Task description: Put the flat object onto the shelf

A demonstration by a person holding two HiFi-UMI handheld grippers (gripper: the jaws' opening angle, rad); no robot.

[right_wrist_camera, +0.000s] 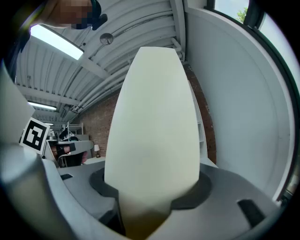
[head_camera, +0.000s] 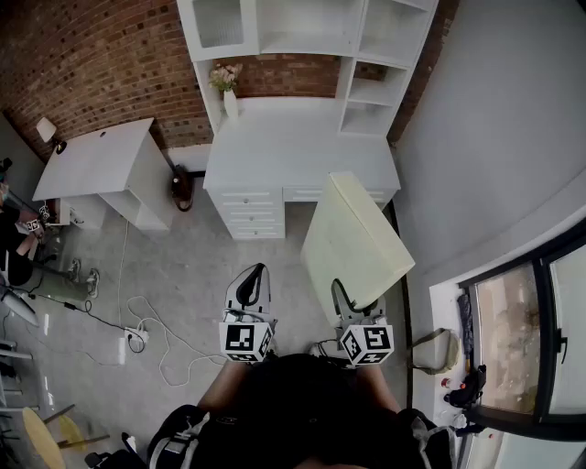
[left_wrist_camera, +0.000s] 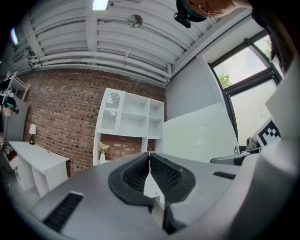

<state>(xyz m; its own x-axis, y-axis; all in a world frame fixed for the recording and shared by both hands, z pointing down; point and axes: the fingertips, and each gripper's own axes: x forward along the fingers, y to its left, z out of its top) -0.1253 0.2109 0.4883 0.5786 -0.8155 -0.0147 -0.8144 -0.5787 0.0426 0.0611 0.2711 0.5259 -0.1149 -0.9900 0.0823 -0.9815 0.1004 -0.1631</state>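
The flat object is a large pale yellow panel (head_camera: 352,240), held on edge and tilted over the floor in front of the white desk (head_camera: 293,147). My right gripper (head_camera: 341,293) is shut on its near edge. In the right gripper view the panel (right_wrist_camera: 152,117) fills the middle and rises from between the jaws. My left gripper (head_camera: 252,277) hangs beside it to the left, shut with nothing in it; its pads (left_wrist_camera: 157,169) meet at the tip. The white shelf unit (head_camera: 302,27) stands on the desk ahead, also seen in the left gripper view as open cubbies (left_wrist_camera: 133,117).
A vase of flowers (head_camera: 226,87) stands on the desk's left end. A second white desk (head_camera: 96,160) is at the left. Cables and a power strip (head_camera: 128,343) lie on the floor. A grey wall and window (head_camera: 522,339) close the right side.
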